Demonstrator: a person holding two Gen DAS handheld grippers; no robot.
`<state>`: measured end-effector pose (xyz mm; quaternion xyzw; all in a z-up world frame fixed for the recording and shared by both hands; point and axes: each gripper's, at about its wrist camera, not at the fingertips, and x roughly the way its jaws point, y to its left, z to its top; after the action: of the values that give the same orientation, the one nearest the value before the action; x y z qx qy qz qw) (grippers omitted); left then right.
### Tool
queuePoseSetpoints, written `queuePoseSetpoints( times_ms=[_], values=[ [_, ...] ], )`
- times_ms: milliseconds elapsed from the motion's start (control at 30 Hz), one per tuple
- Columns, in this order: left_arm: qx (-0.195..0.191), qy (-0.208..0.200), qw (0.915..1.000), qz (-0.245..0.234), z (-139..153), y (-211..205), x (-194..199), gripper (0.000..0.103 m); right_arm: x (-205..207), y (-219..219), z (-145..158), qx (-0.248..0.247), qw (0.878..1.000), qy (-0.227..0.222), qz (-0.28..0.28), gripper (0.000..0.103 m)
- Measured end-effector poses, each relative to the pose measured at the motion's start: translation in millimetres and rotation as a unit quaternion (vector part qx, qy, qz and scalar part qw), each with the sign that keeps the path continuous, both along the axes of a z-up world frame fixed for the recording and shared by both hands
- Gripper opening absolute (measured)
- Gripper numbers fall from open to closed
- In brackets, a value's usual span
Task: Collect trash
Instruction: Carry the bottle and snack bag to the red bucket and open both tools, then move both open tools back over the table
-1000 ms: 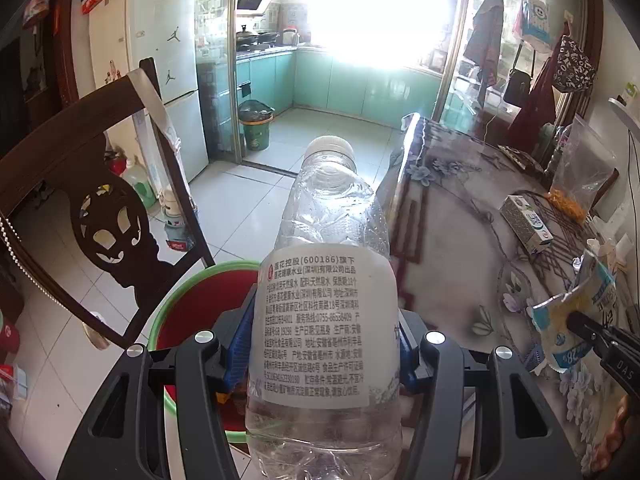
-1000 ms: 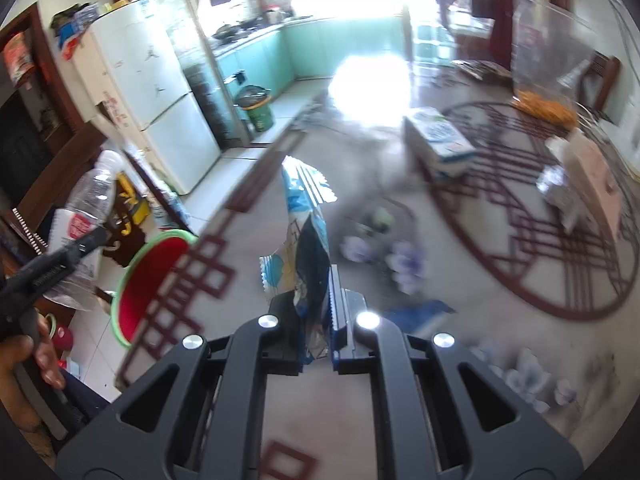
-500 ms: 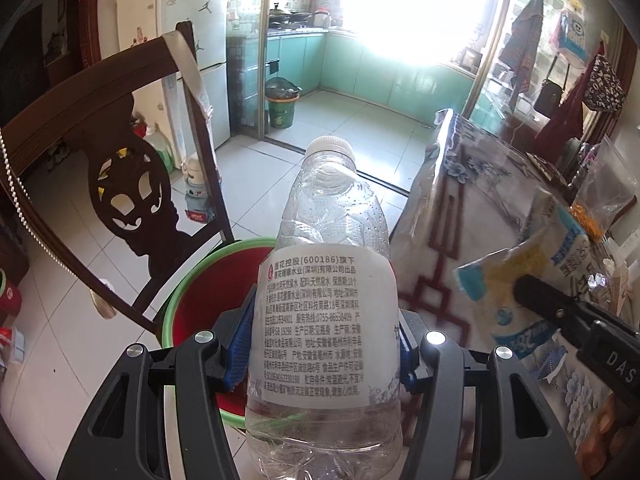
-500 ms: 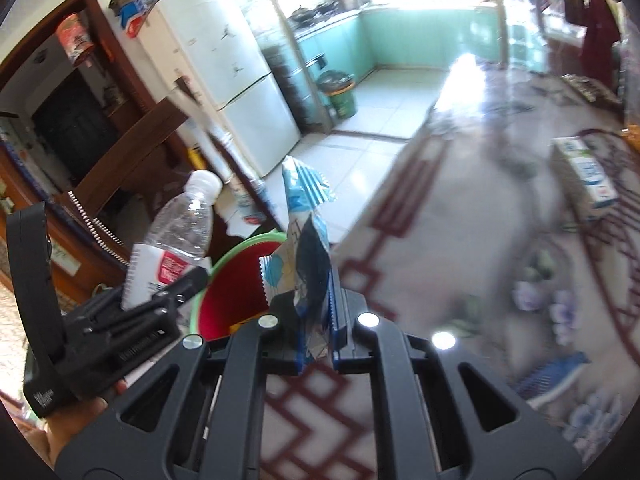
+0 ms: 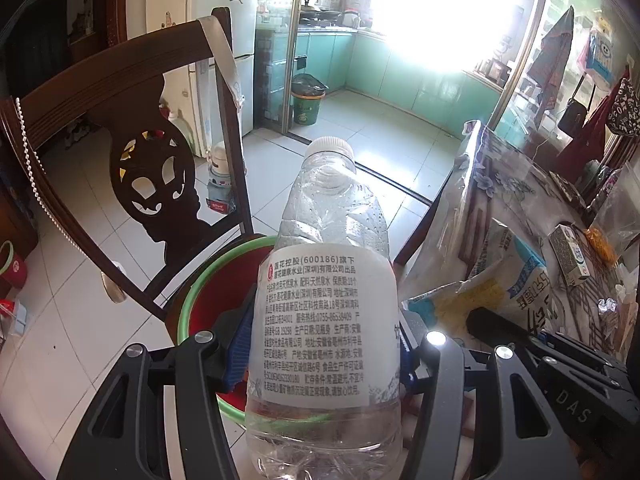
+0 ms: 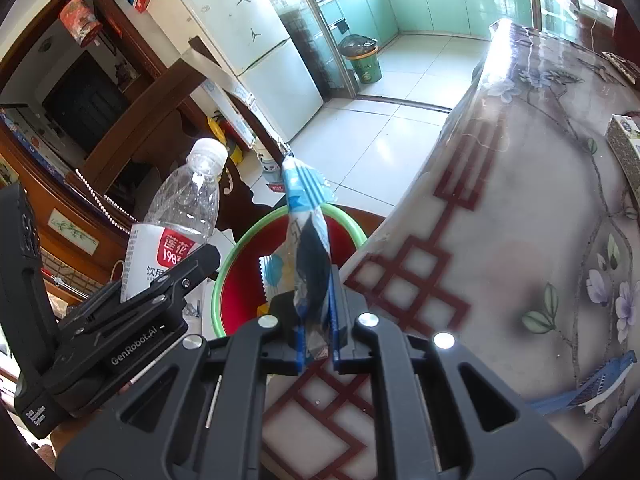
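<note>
- Step in hand: carry-to-bin; both pieces of trash are lifted and sit over or next to the red basin with green rim (image 6: 224, 276) on the floor by the surface (image 6: 520, 216) edge
- left gripper (image 5: 324, 344) fingers clenched on the empty clear water bottle (image 5: 326, 320), gripped at the label band, cap pointing away from the camera; in the left wrist view the bottle hangs above the near part of the basin
- right gripper (image 6: 316, 344) fingers pinched tight on a blue-and-white snack wrapper (image 6: 308, 240), standing up from the pads, its top in front of the basin mouth
- Next move, as I judge it: bring each item fully over the red opening, then release; the wrapper is light and may flutter, so let go low; the bottle could bounce off the rim
- Readable: bottle label shows "(600186)", "0755-86538409" and dense Chinese print; its other side has a red patch with "1983"
- left gripper body reads "GenRobot.AI", right one shows "DAS"
- fridge (image 6: 256, 40) carries Jumpman-style logos
- small carton (image 5: 570, 258) on the surface, print too small to read
</note>
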<state>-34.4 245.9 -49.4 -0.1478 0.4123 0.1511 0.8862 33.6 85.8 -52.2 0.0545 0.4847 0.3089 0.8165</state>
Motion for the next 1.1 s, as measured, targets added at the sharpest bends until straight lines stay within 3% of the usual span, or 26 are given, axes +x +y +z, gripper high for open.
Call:
queuePoseSetpoints(
  times_ms=[300,400,433,600,967,1100],
  values=[
    [-0.003,-0.001,0.9999,0.013,0,6,0,0.054,4,5,-2,0.001,1.000,0.006,0.006,0.010],
    [-0.001,-0.003,0.9998,0.020,1,6,-1,0.059,5,6,-2,0.006,1.000,0.004,0.003,0.030],
    [0.001,-0.006,0.9997,0.023,3,7,-1,0.064,4,6,-2,0.007,1.000,0.001,0.001,0.033],
    [0.006,-0.010,0.9996,0.026,4,6,0,0.065,3,3,-1,0.009,1.000,0.000,-0.004,0.033],
    [0.027,-0.020,0.9995,-0.002,11,-12,4,0.066,-12,-45,3,-0.002,0.999,-0.008,-0.033,0.035],
    [0.013,-0.024,0.9994,-0.019,10,-22,6,0.067,-24,-84,11,-0.053,0.997,-0.039,-0.039,0.040]
  ],
)
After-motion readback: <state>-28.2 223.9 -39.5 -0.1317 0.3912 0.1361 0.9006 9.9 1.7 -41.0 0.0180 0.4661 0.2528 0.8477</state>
